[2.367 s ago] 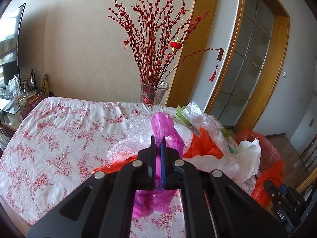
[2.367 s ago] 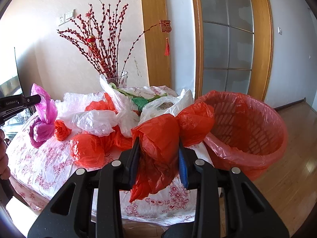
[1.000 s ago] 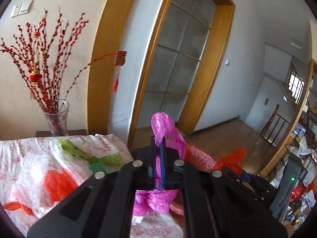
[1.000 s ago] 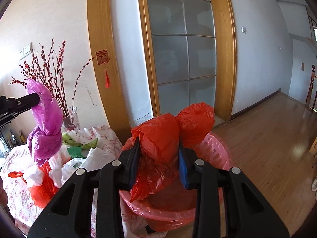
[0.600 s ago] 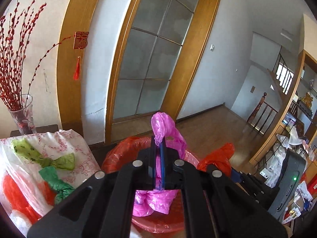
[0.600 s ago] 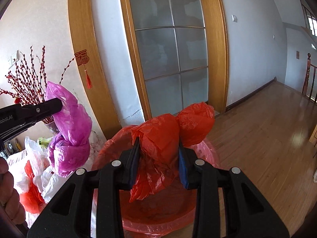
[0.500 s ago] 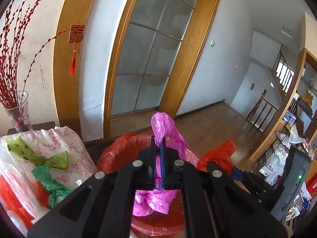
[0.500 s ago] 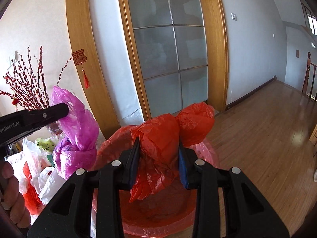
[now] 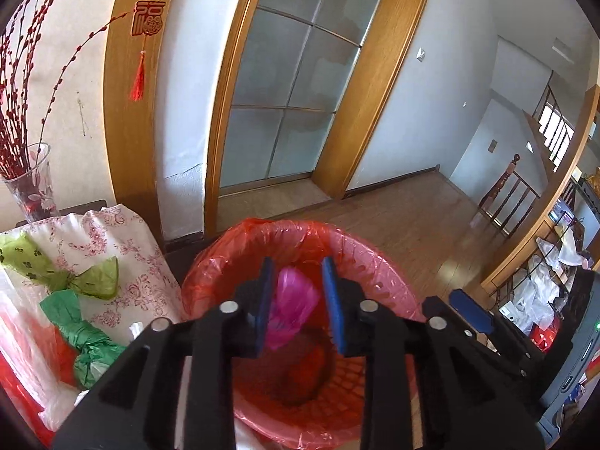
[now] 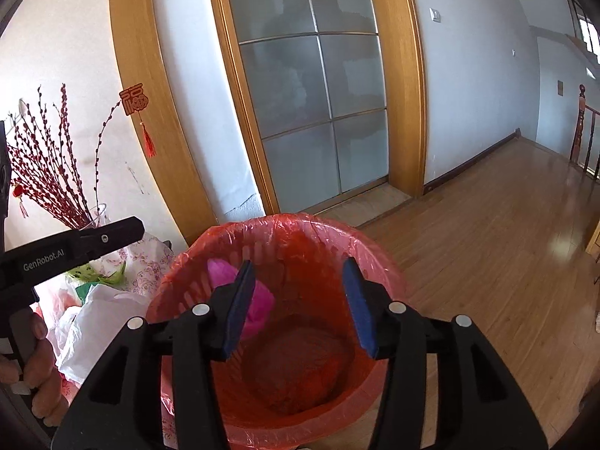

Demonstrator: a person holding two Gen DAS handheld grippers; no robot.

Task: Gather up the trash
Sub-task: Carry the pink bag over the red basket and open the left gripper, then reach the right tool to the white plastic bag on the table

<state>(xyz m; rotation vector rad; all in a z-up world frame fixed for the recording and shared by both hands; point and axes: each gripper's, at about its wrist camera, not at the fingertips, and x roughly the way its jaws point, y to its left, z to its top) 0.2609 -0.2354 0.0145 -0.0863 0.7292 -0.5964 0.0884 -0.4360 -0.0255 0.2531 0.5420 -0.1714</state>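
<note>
A basket lined with a red plastic bag (image 9: 300,230) (image 10: 300,223) stands on the floor, right below both grippers. My left gripper (image 9: 298,302) hangs over it with its jaws opening. A crumpled pink bag (image 9: 290,305) (image 10: 258,307) is blurred between the blue pads, loose and dropping into the basket. My right gripper (image 10: 300,309) is also over the basket, jaws opening, with nothing between them. The crumpled red bag (image 10: 300,367) lies at the bottom of the basket. In the right wrist view the left gripper's finger (image 10: 101,240) shows at the left.
A table with a floral cloth (image 9: 123,247) stands left of the basket. It carries green bags (image 9: 88,341), white bags (image 10: 101,313) and a vase of red branches (image 9: 28,187). A hand (image 10: 35,356) holds the left gripper. Wooden floor (image 10: 487,243) and a glass door lie beyond.
Both grippers sank toward the basket and opened. The pink bag slipped from the left pads and the red bag fell from the right pads into the basket.
</note>
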